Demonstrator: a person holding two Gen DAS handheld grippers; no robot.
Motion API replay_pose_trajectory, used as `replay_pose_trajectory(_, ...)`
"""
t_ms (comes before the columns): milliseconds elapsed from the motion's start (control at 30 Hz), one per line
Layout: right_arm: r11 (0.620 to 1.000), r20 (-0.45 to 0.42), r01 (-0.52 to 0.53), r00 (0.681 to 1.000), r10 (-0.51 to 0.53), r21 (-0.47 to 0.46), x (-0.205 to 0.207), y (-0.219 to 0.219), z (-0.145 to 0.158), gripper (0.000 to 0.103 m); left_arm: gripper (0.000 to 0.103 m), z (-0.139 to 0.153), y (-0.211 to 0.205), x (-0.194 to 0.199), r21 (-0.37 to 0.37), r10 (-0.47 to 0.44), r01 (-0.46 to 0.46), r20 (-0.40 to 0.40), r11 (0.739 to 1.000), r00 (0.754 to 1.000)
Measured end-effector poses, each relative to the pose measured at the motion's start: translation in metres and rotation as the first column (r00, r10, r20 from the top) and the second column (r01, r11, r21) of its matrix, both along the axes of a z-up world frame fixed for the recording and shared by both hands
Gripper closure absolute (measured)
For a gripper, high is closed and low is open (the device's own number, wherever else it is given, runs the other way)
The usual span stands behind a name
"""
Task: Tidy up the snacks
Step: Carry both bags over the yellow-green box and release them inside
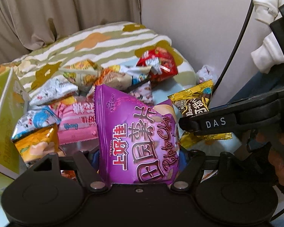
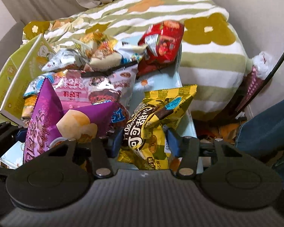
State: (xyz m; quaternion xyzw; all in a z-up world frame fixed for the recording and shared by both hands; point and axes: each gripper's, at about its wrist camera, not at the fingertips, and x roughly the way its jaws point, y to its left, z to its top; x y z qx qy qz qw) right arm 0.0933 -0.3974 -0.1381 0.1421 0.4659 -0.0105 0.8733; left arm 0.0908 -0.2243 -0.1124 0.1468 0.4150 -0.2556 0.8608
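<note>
Because your purple chip bag (image 1: 136, 143) is puffy, light, slick and crushable, keep the left gripper (image 1: 140, 157) jaws pinched gently on its lower end. Your right gripper (image 2: 144, 141) jaws clamp the yellow snack packet (image 2: 155, 124) above the bed's snack pile (image 2: 96, 66).

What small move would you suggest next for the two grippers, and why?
Probably carry both bags left to the green box: the left gripper already grips the purple chip bag, the right gripper the yellow bag, both raised from the pile.
</note>
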Motion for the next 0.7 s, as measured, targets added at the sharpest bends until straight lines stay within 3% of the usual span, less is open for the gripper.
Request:
replay_pose_trajectory(333,0.995,0.116,-0.080,0.989,0.086,-0.060,-0.011,0.019,0.069,0.038,0.028,0.062,0.025,-0.016,-0.068,0.080,-0.072,0.118,0.995,0.990)
replay_pose_trajectory(700,0.972,0.254,-0.222,0.938,0.236,-0.083,0.025,0.101,0.130,0.038,0.028,0.121,0.128,0.011,-0.102,0.279,-0.261,0.244,0.960,0.929)
